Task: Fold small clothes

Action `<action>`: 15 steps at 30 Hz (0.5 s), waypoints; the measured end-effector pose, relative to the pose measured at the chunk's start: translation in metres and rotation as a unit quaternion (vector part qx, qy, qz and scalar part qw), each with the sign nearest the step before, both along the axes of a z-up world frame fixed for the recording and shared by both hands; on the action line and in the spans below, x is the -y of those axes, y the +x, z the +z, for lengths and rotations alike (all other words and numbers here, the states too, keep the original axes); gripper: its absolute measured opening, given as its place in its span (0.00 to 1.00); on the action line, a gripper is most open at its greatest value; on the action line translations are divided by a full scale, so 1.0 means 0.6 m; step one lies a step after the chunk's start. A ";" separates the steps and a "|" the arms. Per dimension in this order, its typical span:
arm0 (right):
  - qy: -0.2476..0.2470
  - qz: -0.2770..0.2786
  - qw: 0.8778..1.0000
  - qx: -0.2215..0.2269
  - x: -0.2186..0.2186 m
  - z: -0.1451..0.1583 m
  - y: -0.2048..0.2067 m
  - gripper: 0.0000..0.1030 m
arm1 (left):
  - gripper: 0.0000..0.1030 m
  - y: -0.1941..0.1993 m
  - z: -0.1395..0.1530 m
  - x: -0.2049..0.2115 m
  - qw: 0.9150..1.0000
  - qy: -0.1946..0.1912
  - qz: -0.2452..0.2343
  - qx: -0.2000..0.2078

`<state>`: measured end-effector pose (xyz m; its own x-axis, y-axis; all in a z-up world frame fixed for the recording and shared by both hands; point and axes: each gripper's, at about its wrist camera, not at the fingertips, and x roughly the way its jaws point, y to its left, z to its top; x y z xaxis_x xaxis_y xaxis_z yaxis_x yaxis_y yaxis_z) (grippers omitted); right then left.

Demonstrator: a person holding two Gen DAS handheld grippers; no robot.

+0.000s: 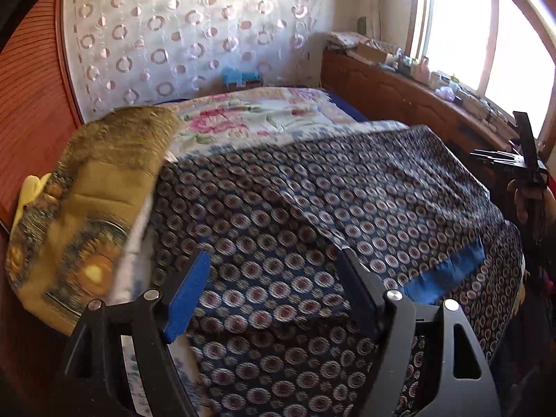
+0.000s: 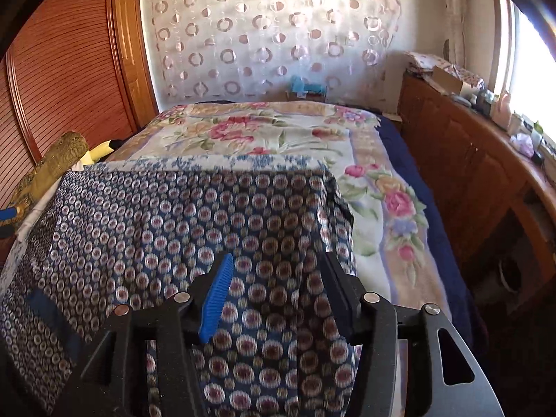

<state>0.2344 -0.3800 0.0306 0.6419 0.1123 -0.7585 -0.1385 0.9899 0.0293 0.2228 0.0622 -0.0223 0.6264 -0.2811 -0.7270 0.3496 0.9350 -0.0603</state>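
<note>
Both my grippers wide, holding nothing: left gripper (image 1: 274,288), right gripper (image 2: 278,290) above patterned garment (image 2: 173,222) spread on bed (image 2: 382,229), lower frame.

Woven patterned cloth garment (image 2: 180,222), matt, under and ahead of fingers. Ribbed blue rubbery pad (image 2: 216,300) on matt black plastic fingers. Fuzzy floral blanket (image 2: 271,132) beyond; glossy wood cabinet (image 2: 462,160) right.
</note>
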 end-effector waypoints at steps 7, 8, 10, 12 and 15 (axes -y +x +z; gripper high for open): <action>0.019 0.009 1.000 -0.021 0.022 -0.007 -0.075 0.53 | 0.74 -0.006 -0.044 0.058 0.999 0.013 -0.027 -0.027; 0.024 0.011 0.999 -0.024 0.022 -0.010 -0.082 0.53 | 0.74 -0.008 -0.051 0.067 0.999 0.016 -0.032 -0.031; 0.028 0.017 0.999 -0.030 0.019 -0.015 -0.096 0.53 | 0.74 -0.009 -0.061 0.077 0.998 0.020 -0.037 -0.037; 0.027 0.021 0.999 -0.034 0.017 -0.021 -0.110 0.53 | 0.74 -0.009 -0.071 0.085 0.998 0.025 -0.041 -0.044; 0.023 0.025 0.999 -0.039 0.015 -0.028 -0.124 0.53 | 0.74 -0.009 -0.080 0.091 0.997 0.030 -0.041 -0.050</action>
